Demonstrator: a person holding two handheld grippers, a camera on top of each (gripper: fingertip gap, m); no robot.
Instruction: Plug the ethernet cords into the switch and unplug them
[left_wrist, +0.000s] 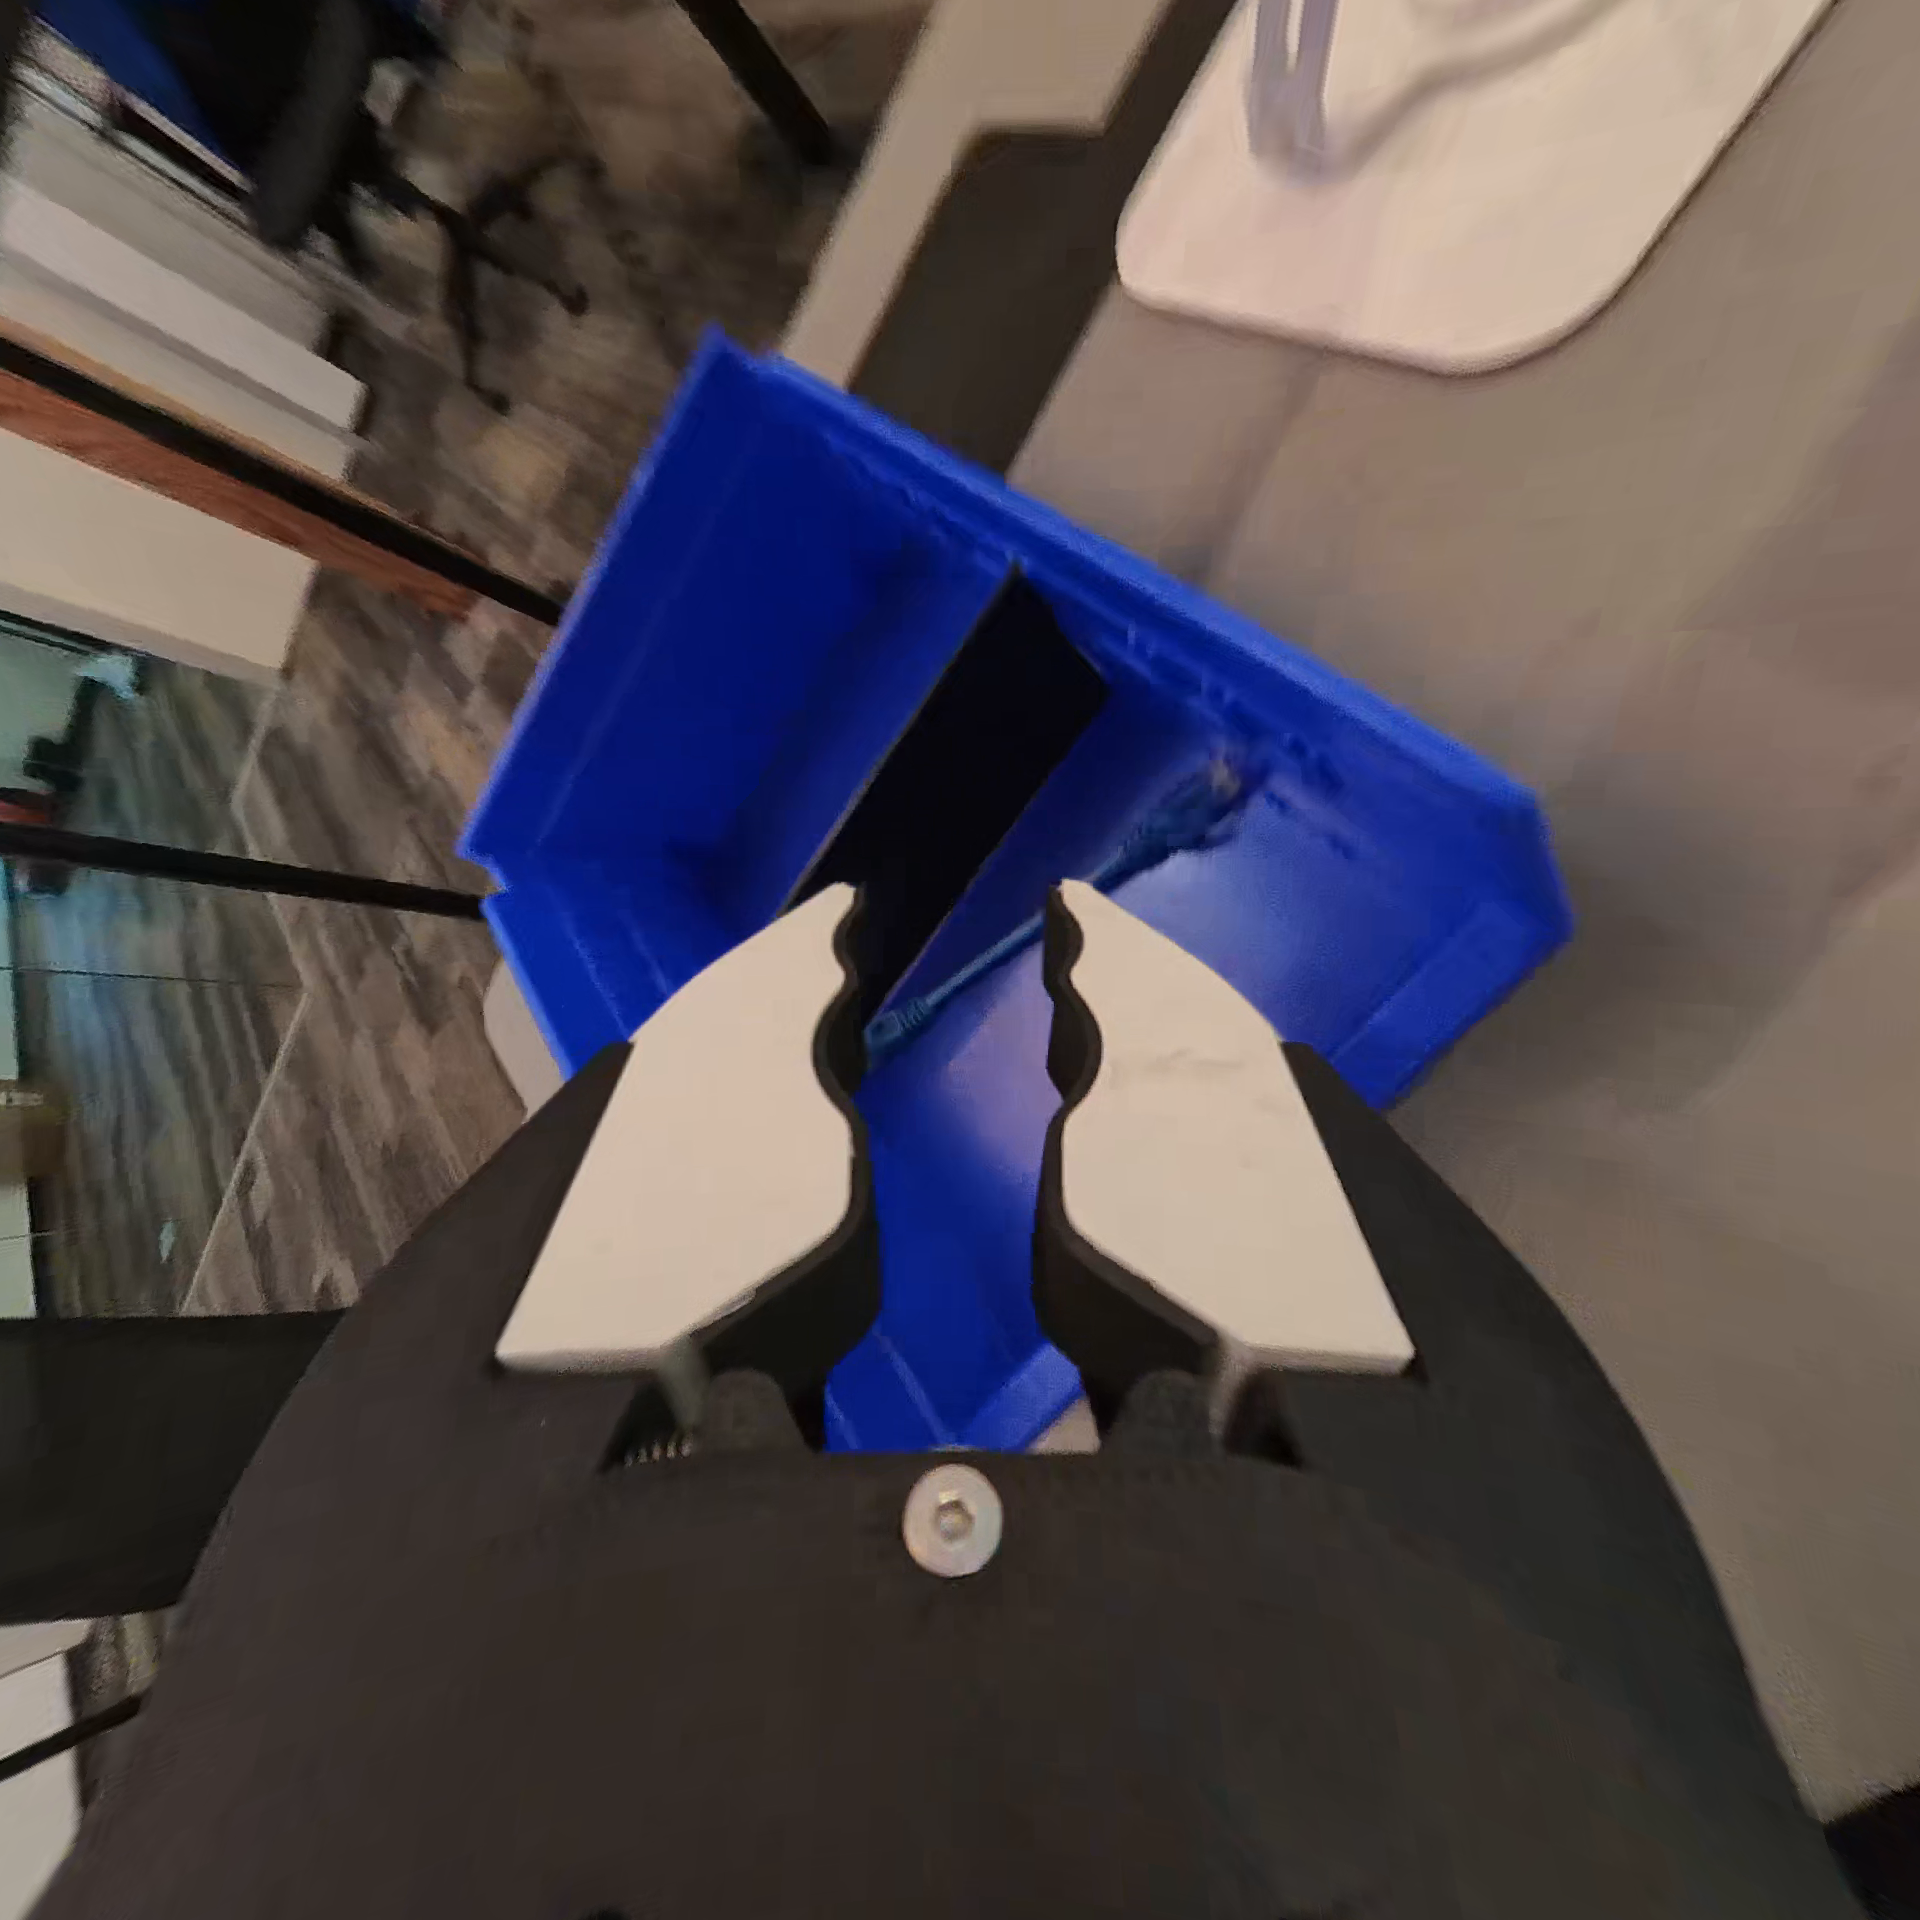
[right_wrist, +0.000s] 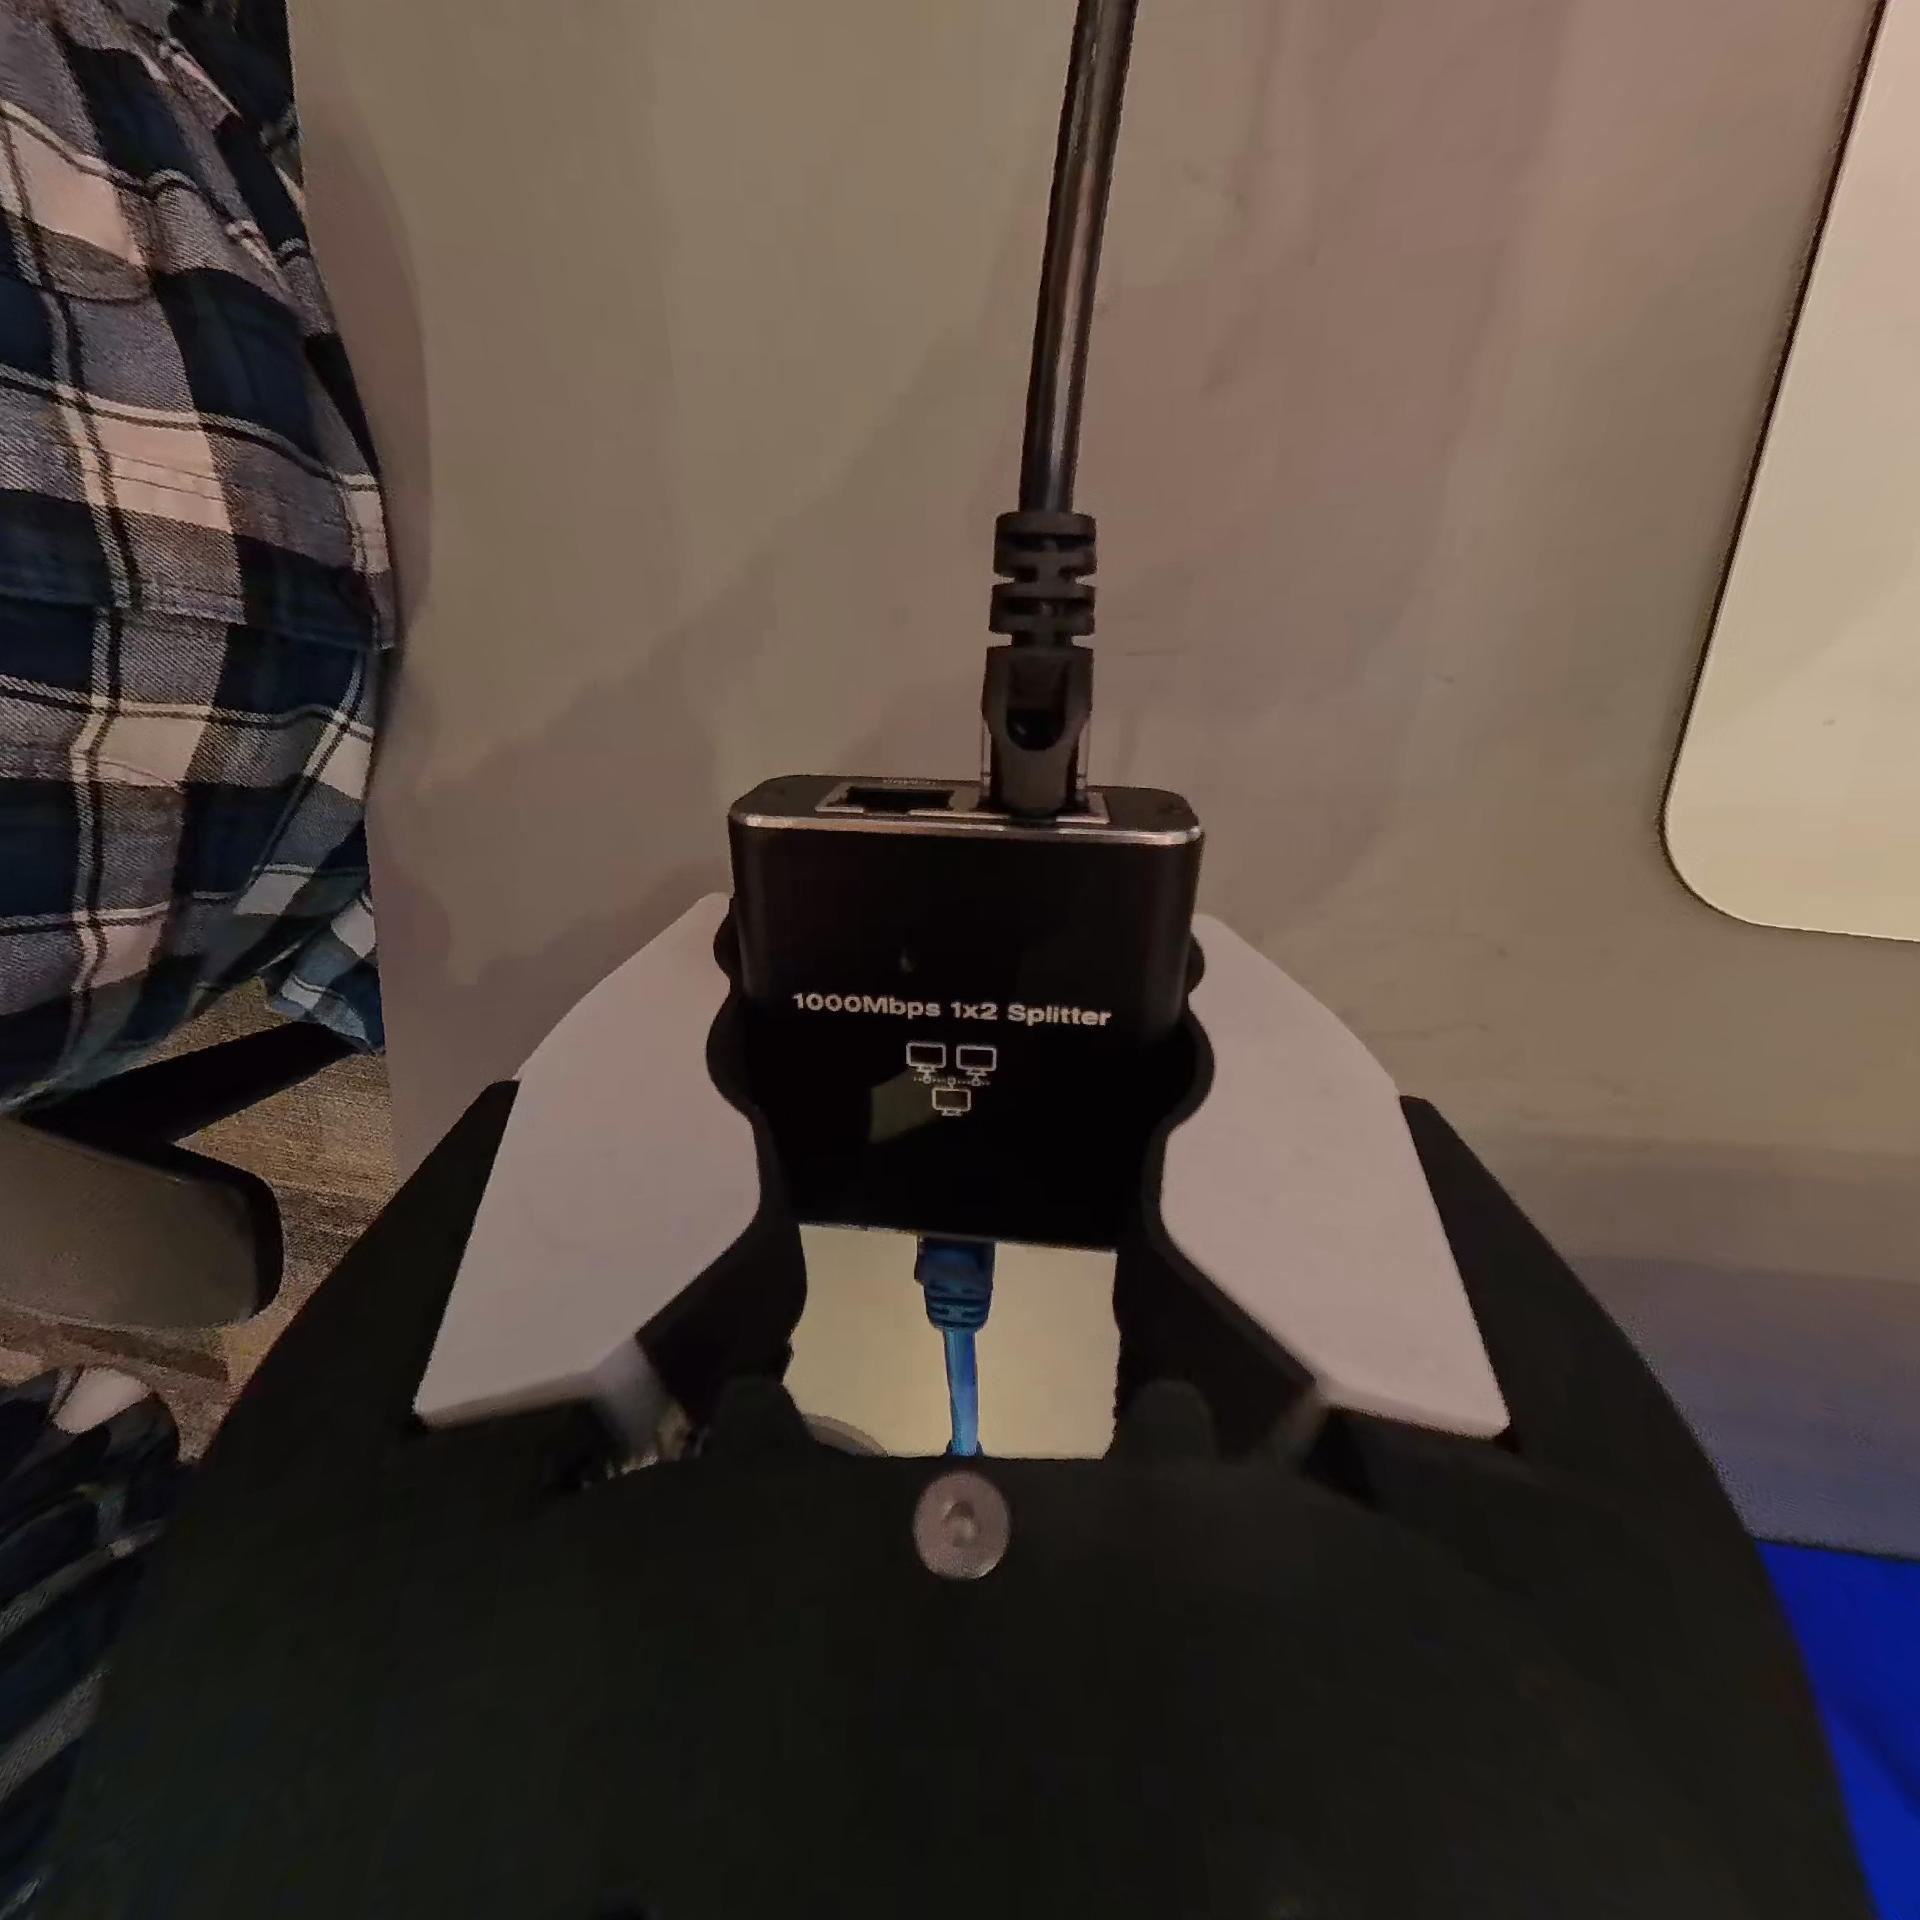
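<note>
Left wrist view is mine alone for the blue bin (left_wrist: 790, 644); it sits on the grey table (left_wrist: 1558, 623) near the edge, a black divider (left_wrist: 966, 769) standing in it, a blue ethernet cord (left_wrist: 966, 987) lying loose on the bin floor just right of the divider; patterned floor off to the left; picture is motion-blurred. Left gripper (left_wrist: 951, 914) points down into the bin, tilted; jaws part-open, nothing between the pads, cord plug lies below them, not gripped.

Right wrist view alone shows the switch (right_wrist: 961, 914); black box clenched in the right gripper (right_wrist: 961, 966), both pads pressing its sides, held level over the table; black cord (right_wrist: 1039, 675) plugged into the far right port, left port beside it bare; a second blue cord (right_wrist: 956, 1309) plugged into the near end, running back under the gripper; plaid sleeve (right_wrist: 156, 520) at left.
</note>
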